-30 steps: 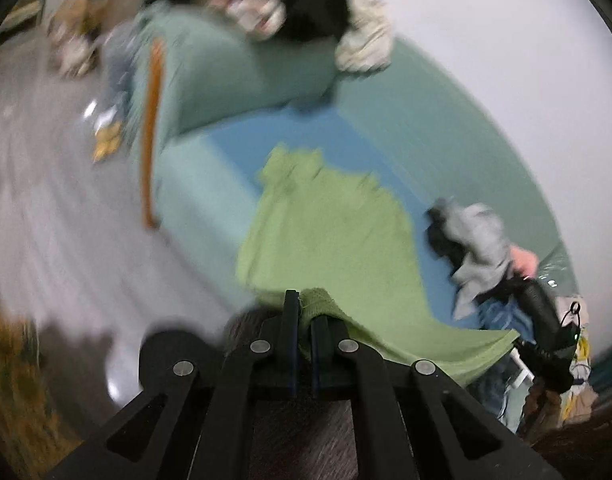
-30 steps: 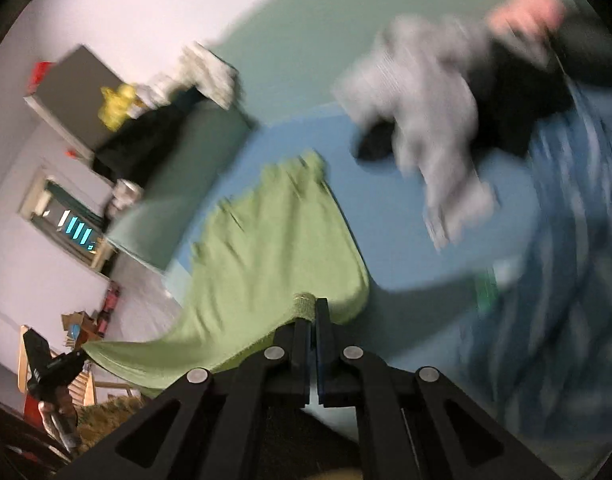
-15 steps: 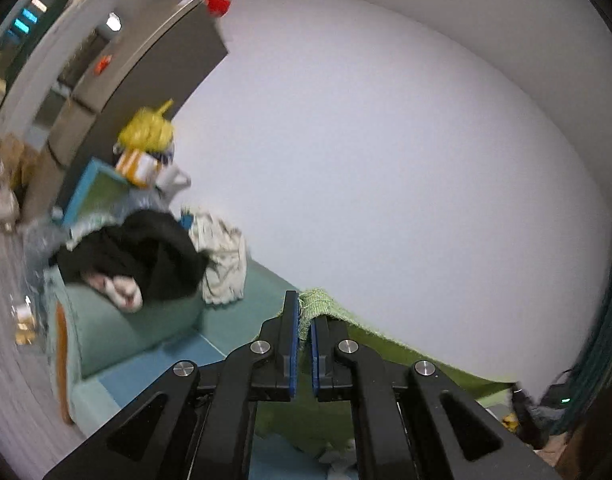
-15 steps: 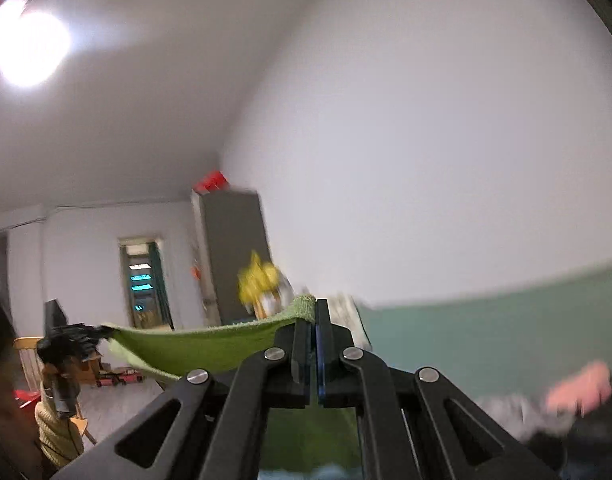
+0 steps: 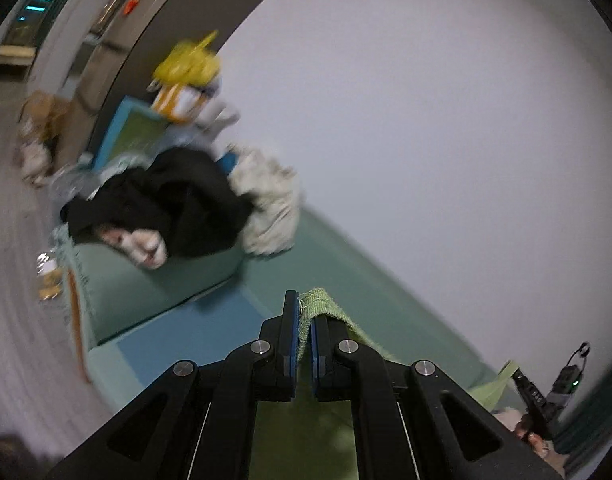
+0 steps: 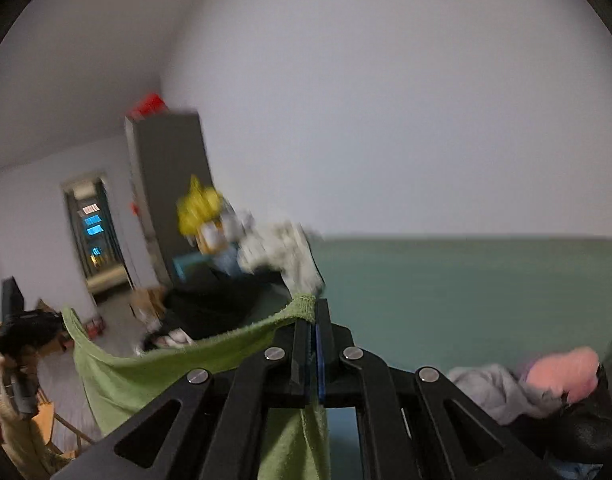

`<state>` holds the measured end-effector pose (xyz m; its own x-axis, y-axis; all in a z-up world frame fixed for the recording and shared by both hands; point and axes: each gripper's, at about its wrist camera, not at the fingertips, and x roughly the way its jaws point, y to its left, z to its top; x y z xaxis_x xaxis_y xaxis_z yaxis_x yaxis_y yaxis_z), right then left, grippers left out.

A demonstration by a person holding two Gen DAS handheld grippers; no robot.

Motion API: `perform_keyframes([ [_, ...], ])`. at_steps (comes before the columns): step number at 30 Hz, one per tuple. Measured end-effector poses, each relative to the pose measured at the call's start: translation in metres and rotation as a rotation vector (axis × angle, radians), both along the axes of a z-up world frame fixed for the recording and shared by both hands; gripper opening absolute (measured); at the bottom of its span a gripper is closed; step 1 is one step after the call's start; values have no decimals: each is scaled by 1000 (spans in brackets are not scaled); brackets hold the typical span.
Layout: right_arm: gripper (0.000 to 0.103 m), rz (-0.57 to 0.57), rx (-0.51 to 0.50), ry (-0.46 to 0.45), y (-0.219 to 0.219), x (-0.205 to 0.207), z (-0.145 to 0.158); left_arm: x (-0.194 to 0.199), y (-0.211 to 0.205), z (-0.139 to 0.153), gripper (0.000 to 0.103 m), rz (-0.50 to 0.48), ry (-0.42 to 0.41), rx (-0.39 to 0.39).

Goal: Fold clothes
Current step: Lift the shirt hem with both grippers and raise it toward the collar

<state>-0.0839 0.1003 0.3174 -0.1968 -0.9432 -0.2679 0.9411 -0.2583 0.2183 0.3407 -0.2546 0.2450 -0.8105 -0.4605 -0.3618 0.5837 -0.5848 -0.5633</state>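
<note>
While both grippers are pointing slightly downward over a teal sofa (image 5: 345,276), each is pinching a corner of a green towel (image 6: 154,364). The left gripper (image 5: 304,320) is clamping its blue pads on a frayed corner that is poking up between the fingers and draping over the right-hand finger. The right gripper (image 6: 314,320) is squeezing the opposite corner tight, with a bunched tip sticking out at the fingertips. Between them the towel's top edge is sagging in mid-air, and the cloth is hanging below both grippers. A black garment (image 5: 166,208) is lying heaped on the sofa's arm.
</note>
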Motion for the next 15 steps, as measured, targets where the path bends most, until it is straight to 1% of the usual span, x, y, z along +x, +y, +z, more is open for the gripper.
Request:
perform_keyframes([
  [1, 2, -10, 35, -15, -21, -8, -5, -14, -10, -4, 4, -7, -30, 18],
  [3, 2, -14, 27, -15, -50, -17, 1, -37, -28, 4, 4, 10, -72, 16],
  [5, 2, -35, -6, -18, -75, -27, 15, -58, -52, 29, 4, 77, -99, -12],
  [6, 2, -50, -37, -22, -89, -31, 33, -62, -59, 43, 4, 105, -84, -30],
  [7, 2, -56, -88, -14, -95, -32, 55, -60, -61, 62, 4, 122, -39, -70],
  [8, 2, -49, -167, 11, -90, -29, 79, -56, -62, 83, 4, 136, 13, -117],
  [9, 2, -43, -247, 38, -84, -26, 103, -49, -58, 103, 4, 147, 66, -180],
  [11, 2, -73, -382, 153, -59, -10, 131, -32, -46, 127, 4, 167, 144, -288],
  [12, 2, -99, -419, 208, -46, -3, 140, -23, -40, 134, 4, 166, 168, -323],
  [14, 2, -121, -412, 284, -32, 6, 141, -12, -37, 133, 4, 154, 169, -342],
  [15, 2, -130, -379, 306, -27, 7, 133, -10, -37, 125, 4, 156, 138, -341],
])
